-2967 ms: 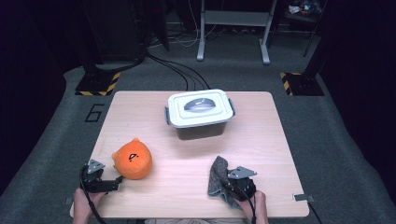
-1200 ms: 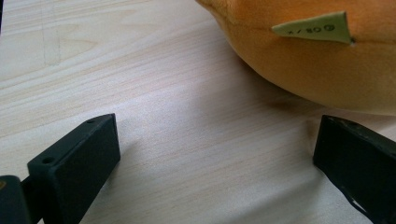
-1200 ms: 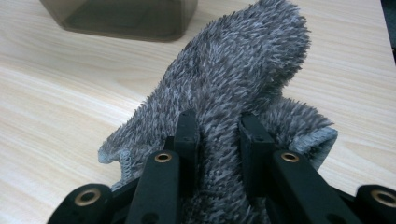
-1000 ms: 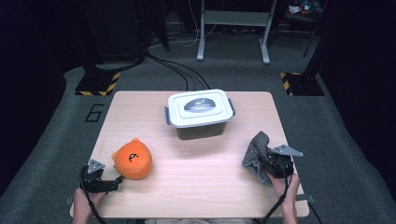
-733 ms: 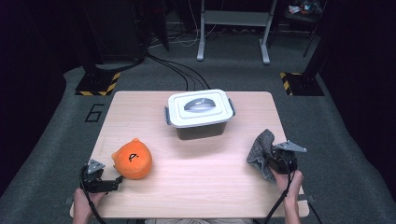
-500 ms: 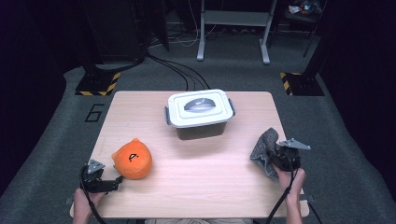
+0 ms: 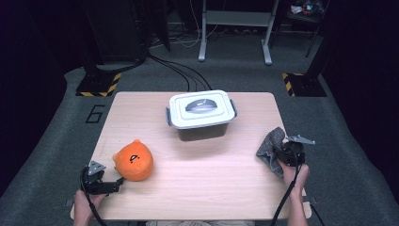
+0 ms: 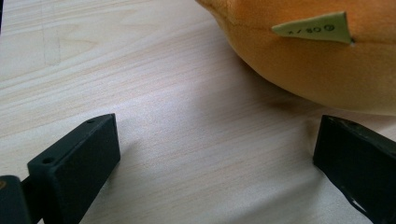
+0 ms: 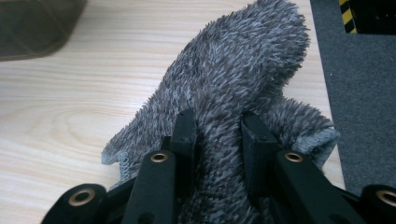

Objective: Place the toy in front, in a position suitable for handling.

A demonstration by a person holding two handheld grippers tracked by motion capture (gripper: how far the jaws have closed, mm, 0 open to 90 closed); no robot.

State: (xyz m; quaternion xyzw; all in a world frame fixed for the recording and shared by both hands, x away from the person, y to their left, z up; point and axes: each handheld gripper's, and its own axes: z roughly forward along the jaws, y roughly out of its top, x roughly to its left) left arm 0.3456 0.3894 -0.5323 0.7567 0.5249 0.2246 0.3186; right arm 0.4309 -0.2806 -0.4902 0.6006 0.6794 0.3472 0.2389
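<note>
At the near left corner of the wooden desk (image 7: 207, 179), a person's left hand (image 7: 83, 205) is holding the left gripper (image 7: 113, 184) low over the wood, its jaws spread wide with bare desk between them and pointing right toward an orange plush toy (image 7: 133, 160) that is sitting just beside them. In the left gripper view, the toy's rounded side (image 8: 327, 60), bearing a small pale tag (image 8: 314, 29), is lying close beyond the far jaw. At the near right edge, the right hand (image 7: 295, 175) is gripping the right gripper (image 7: 278, 152), which is pinching a shaggy grey cloth (image 7: 270, 149); the right gripper view shows the jaws pressed into a fold of the cloth (image 9: 238, 88), the rest drooping toward the desk. Farther back, at the desk's centre, a white-lidded storage box (image 7: 201, 113) is standing shut, well apart from both grippers.
</note>
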